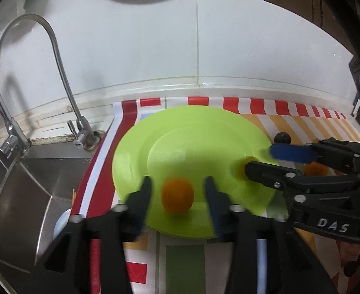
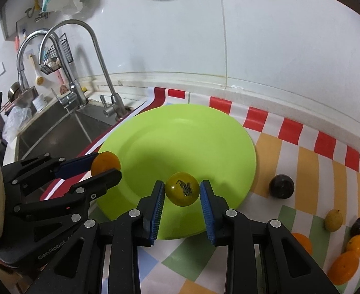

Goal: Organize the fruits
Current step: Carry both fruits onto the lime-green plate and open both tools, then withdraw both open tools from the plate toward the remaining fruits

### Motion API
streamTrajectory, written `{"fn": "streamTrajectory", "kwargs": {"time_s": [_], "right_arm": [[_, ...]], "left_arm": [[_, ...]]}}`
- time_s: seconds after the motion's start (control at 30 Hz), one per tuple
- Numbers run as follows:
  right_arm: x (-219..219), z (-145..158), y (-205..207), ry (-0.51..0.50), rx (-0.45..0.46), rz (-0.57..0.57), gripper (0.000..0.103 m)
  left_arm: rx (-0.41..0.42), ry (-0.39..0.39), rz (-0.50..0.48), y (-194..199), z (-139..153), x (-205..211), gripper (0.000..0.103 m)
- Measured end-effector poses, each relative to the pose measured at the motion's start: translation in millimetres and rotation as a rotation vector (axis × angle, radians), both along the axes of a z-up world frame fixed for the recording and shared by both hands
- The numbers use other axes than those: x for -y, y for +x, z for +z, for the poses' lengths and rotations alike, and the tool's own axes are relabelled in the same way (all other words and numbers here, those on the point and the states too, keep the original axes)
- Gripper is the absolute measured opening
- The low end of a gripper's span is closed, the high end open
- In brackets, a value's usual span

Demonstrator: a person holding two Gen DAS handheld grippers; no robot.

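Left gripper (image 1: pixel 177 191) and right gripper (image 2: pixel 182 196), jaws spread, each flank a loose orange tomato (image 1: pixel 177 195) and yellow-green tomato (image 2: pixel 182 188) at the green plate's (image 2: pixel 180 132) near rim.

An orange fruit (image 1: pixel 177 195) sits between the spread fingers of the left gripper (image 1: pixel 178 193), over the green plate's (image 1: pixel 140 152) six o'clock rim; the right gripper (image 1: pixel 265 159) reaches in at three o'clock.
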State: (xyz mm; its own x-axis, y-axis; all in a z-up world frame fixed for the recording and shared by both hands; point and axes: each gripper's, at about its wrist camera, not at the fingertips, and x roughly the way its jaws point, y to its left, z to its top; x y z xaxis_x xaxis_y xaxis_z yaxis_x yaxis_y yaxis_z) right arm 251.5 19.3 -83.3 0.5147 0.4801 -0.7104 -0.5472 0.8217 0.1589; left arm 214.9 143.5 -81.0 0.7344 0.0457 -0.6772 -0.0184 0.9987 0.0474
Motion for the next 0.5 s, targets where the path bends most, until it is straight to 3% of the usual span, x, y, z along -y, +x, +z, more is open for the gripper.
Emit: {"fn": "streamTrajectory", "kwargs": {"time_s": [0.03, 0.3, 0.5], "right_arm": [[2.8, 1.2, -0.3, 0.004, 0.004, -0.014, 0.050], [35.6, 24.4, -21.2, 0.026, 0.065, -0.097, 0.050], [56.6, 47.8, -45.7, 0.015, 0.138, -0.137, 0.050]], "left_arm": [[0.005, 0.003, 0.009, -2.0, 1.8, -0.6, 0.053], [0.045, 0.034, 0.013, -28.1, 22.6, 12.4, 0.053], [0.087, 0.008, 0.001, -47.9, 44.7, 27.3, 0.056]]}}
